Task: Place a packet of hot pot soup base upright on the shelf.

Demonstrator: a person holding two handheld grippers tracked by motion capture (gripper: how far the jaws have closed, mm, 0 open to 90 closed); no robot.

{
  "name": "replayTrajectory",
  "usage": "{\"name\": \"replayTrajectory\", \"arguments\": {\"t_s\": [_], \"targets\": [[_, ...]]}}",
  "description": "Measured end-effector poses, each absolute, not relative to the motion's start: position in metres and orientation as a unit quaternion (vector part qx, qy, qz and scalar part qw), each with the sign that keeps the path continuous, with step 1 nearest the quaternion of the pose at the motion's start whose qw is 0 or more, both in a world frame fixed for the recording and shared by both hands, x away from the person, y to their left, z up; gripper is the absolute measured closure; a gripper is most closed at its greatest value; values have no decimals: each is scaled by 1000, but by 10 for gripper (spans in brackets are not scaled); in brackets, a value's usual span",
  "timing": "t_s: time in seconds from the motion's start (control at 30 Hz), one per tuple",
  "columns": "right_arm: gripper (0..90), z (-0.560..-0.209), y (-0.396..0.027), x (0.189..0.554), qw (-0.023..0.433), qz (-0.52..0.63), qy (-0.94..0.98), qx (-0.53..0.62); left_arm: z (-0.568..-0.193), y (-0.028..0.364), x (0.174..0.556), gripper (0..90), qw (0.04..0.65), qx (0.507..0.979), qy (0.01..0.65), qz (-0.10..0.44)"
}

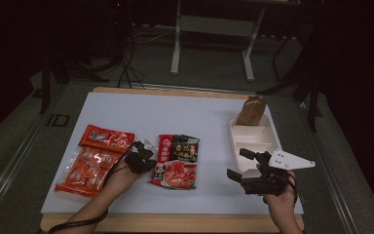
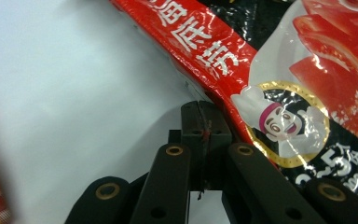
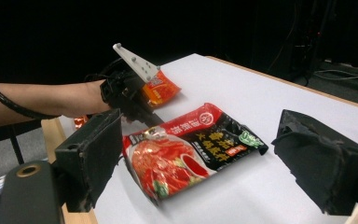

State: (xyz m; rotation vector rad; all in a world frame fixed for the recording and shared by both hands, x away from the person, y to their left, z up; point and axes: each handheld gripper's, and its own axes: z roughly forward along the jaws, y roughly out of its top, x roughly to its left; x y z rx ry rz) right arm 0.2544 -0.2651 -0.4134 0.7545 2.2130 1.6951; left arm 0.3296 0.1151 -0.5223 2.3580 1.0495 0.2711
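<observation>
My left black two-jaw tool (image 2: 200, 112) has matt linkage arms with brass-ringed pivot holes. My right black tool (image 1: 243, 165) carries blocky, scuffed foam-like pads (image 3: 324, 161) and a grey three-cornered plate dotted with small holes at its two o'clock. A black cable loops round my left bare forearm (image 1: 85, 217).

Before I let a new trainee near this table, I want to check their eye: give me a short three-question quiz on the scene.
1. True or false: the left gripper has its jaws shut beside the red-and-black sauce packet.
2. The white tray holds: A) a brown packet at its far end, B) the orange snack bag, C) two cups.
3. Which gripper's jaws stand wide open?

Key: 1 true; 2 A; 3 the right gripper.
</observation>
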Motion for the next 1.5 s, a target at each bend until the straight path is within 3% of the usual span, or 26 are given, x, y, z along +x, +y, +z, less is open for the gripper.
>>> {"name": "replayTrajectory", "arguments": {"t_s": [0.6,0.93,1.03,1.27,1.4,1.43,1.5], "targets": [[149,-417,-266,256,129,574,764,264,-521,91,323,900,280,882,371,76],[149,-419,-265,257,135,566,769,264,-495,113,334,899,330,839,419,107],[149,-420,-264,257,131,566,769,265,-491,116,342,803,360,823,427,101],[149,-420,-266,258,133,577,762,261,-494,108,359,607,357,817,439,109],[149,-421,-267,258,134,579,761,261,-497,102,367,556,356,818,439,109],[149,-421,-266,257,135,575,764,260,-498,101,369,487,354,817,443,111],[149,-421,-265,257,137,573,765,260,-500,99,373,484,352,813,451,109]]}}
